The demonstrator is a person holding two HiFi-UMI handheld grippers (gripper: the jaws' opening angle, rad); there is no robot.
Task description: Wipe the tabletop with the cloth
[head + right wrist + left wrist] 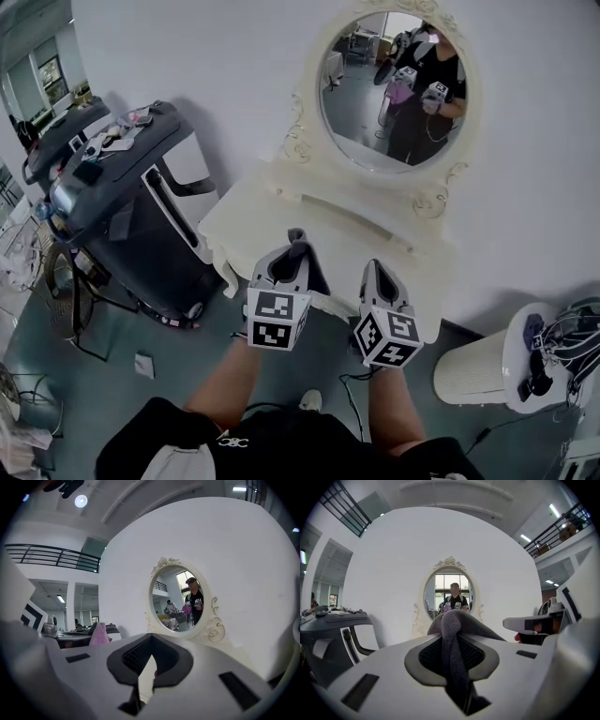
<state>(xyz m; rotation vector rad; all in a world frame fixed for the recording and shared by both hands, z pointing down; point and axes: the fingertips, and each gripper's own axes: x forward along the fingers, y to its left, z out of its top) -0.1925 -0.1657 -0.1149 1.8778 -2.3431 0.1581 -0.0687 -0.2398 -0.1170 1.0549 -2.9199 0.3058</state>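
Cloth [300, 255], grey, sits pinched in your left gripper [296, 239] in the head view, poking up past the jaw tips. Both grippers hang side by side over the front edge of the white dressing table [267, 208], the right gripper [374, 269] just beside the left. Neither touches the top. An oval mirror [394, 89] stands at the back of the table. A dark treadmill [122, 192] is to the left and a white bin [469, 373] to the right.

Left gripper view: your left gripper [451, 620] has its jaws clamped on the cloth [453, 654], which runs up between the pads in a bunched fold and spills over the tips. The mirror [450, 592] is straight ahead, and the right gripper [536, 624] shows at the right edge.

Right gripper view: your right gripper [151, 641] has its jaws drawn together at the tips. Only a thin wedge of white shows between the pads, and nothing is held there. The cloth [99, 635] shows pinkish off to the left. The mirror [177, 602] is ahead and slightly right.
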